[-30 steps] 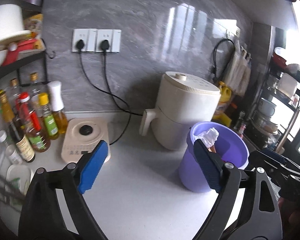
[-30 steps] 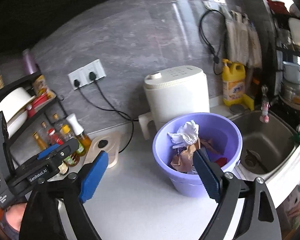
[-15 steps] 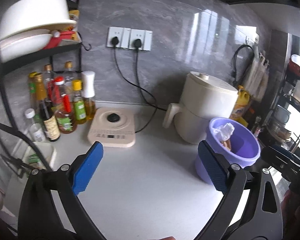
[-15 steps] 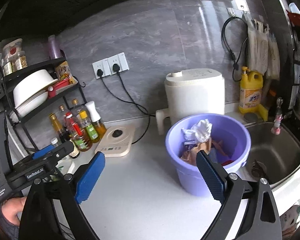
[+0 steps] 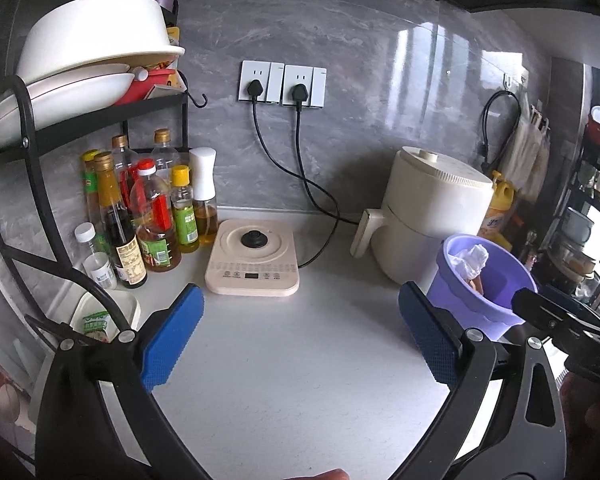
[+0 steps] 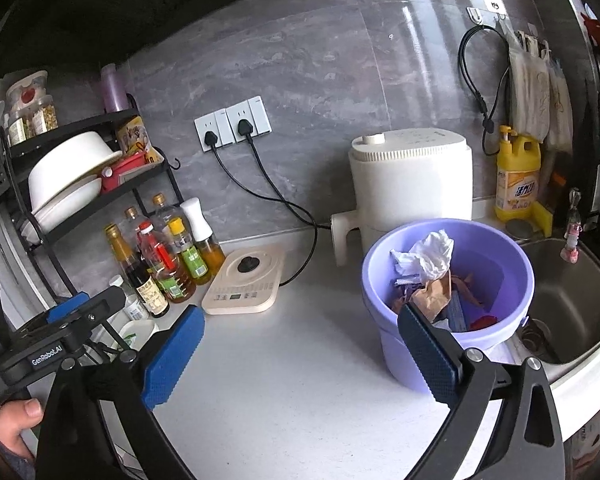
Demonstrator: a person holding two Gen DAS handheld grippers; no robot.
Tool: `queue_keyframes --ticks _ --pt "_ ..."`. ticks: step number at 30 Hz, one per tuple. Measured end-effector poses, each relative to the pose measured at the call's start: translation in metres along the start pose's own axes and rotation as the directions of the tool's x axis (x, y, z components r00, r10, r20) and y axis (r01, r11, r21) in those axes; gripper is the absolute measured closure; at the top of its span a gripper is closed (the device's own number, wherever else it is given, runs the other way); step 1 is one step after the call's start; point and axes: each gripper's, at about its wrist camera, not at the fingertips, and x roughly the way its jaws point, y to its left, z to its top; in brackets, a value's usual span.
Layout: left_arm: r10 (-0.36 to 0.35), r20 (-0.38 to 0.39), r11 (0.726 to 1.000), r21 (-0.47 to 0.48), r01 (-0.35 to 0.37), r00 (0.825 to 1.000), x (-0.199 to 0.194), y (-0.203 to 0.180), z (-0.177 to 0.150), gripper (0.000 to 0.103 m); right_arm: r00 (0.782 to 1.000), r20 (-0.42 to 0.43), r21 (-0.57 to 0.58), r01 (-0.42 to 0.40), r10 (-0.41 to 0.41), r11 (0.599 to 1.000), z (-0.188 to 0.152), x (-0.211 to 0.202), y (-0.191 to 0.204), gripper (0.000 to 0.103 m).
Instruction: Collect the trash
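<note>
A purple bucket [image 6: 496, 344] stands on the white counter [image 6: 284, 364] near the sink. It holds crumpled white paper [image 6: 428, 256], a brown paper bag [image 6: 432, 296] and other scraps. The bucket also shows at the right of the left wrist view [image 5: 472, 304]. My left gripper [image 5: 300, 340] is open and empty above the counter. My right gripper [image 6: 300, 352] is open and empty, its right finger just in front of the bucket. The left gripper's body shows at the lower left of the right wrist view [image 6: 60, 340].
A white appliance [image 6: 412, 184] stands behind the bucket. A beige induction plate [image 6: 244, 284] and several sauce bottles [image 6: 160, 260] sit at the left under a black rack with bowls [image 6: 68, 176]. A steel sink [image 6: 572, 304] lies at the right, with a yellow detergent bottle [image 6: 516, 176] behind.
Both grippers have drawn back and away from the bucket. The left wrist view has swung left, showing the rack and bottles more fully. Both stay open and empty.
</note>
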Motion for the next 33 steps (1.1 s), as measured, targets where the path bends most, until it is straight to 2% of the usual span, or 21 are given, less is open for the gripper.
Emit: queue_keyframes --ticks 18,33 --pt "0.062 0.021 0.998 0.0 -0.062 0.998 -0.005 0.004 0.002 0.006 0.999 -0.018 -0.036 -0.035 0.034 0.999 -0.004 0.012 0.007 0.008" --pt "0.069 0.034 0.997 -0.021 -0.069 0.997 -0.008 0.007 0.005 0.006 0.999 -0.011 -0.046 -0.053 0.052 0.998 0.002 0.012 0.008 0.008"
